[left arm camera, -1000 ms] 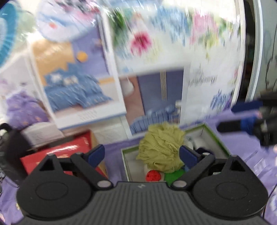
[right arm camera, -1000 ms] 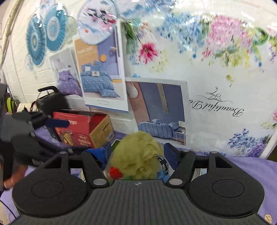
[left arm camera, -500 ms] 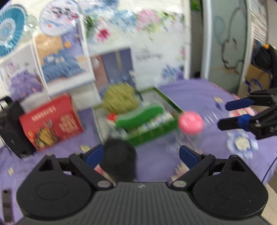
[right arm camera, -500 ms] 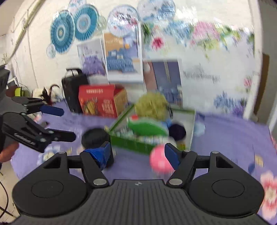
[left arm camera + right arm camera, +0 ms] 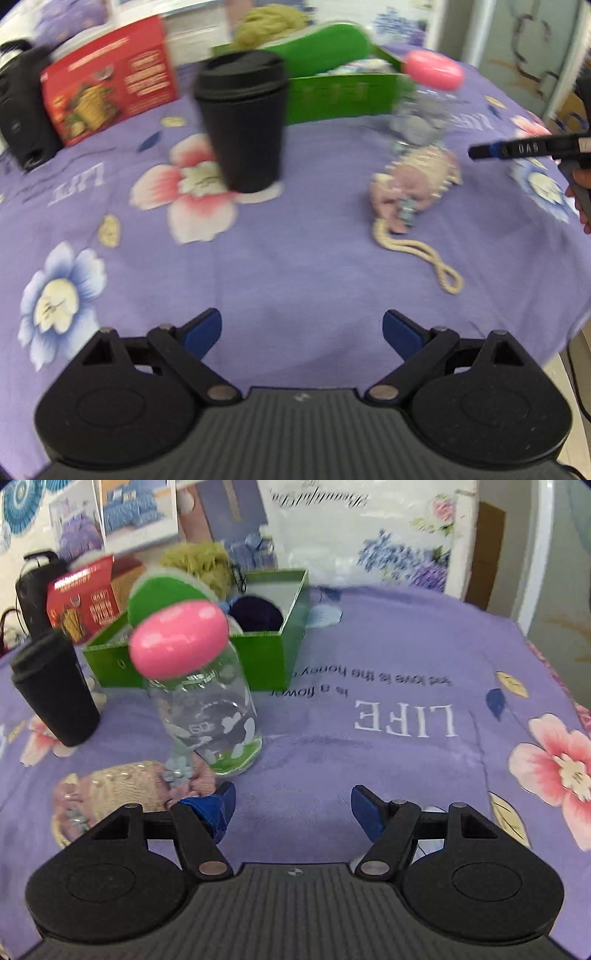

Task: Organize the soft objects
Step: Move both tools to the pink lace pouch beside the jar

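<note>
Already in green cardboard box (image 5: 258,653): olive yarn ball (image 5: 199,566), dark purple ball (image 5: 256,613). Outside on cloth: pink knitted pouch with cream cord (image 5: 415,181). Left gripper (image 5: 302,330), right gripper (image 5: 291,805) jaws apart, empty.

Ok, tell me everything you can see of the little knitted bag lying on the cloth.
The knitted bag is a small soft pouch, pink with a cream ribbed panel, slumped flat on the purple cloth. A pale blue flower charm sits on its front, and a cream cord loop trails from it across the cloth. It lies close in front of the glass jar; whether they touch is unclear. Neither gripper touches it.
</note>
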`<action>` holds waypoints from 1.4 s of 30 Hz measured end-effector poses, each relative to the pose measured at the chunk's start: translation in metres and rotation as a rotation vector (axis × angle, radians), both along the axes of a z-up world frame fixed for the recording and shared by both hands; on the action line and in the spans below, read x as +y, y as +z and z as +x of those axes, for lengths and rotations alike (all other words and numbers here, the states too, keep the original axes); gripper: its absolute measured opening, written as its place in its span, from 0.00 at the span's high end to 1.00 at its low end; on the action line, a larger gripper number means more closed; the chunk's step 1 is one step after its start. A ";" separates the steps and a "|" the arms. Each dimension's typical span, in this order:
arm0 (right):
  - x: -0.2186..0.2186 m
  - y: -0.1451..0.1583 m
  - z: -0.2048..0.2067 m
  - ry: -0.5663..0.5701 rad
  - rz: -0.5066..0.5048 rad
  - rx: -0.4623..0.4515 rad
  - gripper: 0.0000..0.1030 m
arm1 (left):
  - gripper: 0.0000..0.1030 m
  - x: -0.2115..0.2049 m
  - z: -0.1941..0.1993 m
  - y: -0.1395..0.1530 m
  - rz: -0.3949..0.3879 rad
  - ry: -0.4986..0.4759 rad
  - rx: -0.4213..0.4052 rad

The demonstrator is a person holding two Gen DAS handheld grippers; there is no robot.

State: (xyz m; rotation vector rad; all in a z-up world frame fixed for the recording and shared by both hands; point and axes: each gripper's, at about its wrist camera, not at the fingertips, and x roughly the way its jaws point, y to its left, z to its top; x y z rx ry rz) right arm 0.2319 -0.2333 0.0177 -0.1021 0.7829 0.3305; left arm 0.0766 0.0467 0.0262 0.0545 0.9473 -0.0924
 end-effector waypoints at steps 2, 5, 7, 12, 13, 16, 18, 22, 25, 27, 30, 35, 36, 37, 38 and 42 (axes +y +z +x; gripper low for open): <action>0.006 -0.011 0.010 0.017 -0.016 0.025 0.47 | 0.08 0.007 0.003 0.000 0.005 0.030 0.008; 0.016 -0.021 0.003 0.058 -0.029 0.034 0.47 | 0.08 0.014 0.005 -0.003 0.015 0.053 0.022; 0.021 -0.019 -0.011 0.086 -0.009 0.021 0.47 | 0.08 0.016 0.008 -0.006 0.024 0.059 0.031; 0.033 -0.003 -0.059 0.270 0.110 0.076 0.47 | 0.08 0.015 0.014 -0.004 0.046 0.039 0.016; 0.037 0.001 -0.070 0.298 0.103 0.082 0.47 | 0.08 0.014 0.014 -0.002 0.048 0.031 0.009; 0.039 0.013 -0.092 0.347 0.072 0.050 0.47 | 0.08 0.004 0.019 0.004 0.042 -0.012 -0.020; 0.035 0.017 -0.090 0.325 0.064 0.057 0.46 | 0.08 -0.009 0.027 0.010 0.044 -0.062 -0.054; 0.016 0.012 -0.085 0.219 0.104 0.042 0.46 | 0.08 -0.046 0.055 0.017 0.063 -0.192 -0.089; -0.002 0.007 -0.085 0.134 0.146 0.039 0.46 | 0.08 -0.080 0.084 0.017 0.064 -0.286 -0.074; -0.015 0.004 -0.087 0.100 0.198 0.053 0.46 | 0.08 -0.100 0.103 0.012 0.063 -0.361 -0.054; -0.029 0.002 -0.085 0.089 0.241 0.075 0.46 | 0.08 -0.120 0.126 -0.004 0.128 -0.427 -0.016; -0.032 0.008 -0.067 0.203 0.264 0.058 0.46 | 0.08 -0.115 0.138 -0.019 0.164 -0.448 0.043; -0.029 0.008 -0.058 0.207 0.282 0.065 0.46 | 0.08 -0.113 0.139 -0.021 0.156 -0.455 0.053; -0.026 0.005 -0.047 0.207 0.313 0.078 0.46 | 0.08 -0.113 0.141 -0.023 0.146 -0.458 0.057; -0.024 0.002 -0.036 0.207 0.356 0.094 0.46 | 0.08 -0.113 0.143 -0.023 0.132 -0.459 0.056; -0.014 -0.014 0.000 0.178 0.561 0.190 0.46 | 0.08 -0.117 0.145 -0.023 0.031 -0.521 0.050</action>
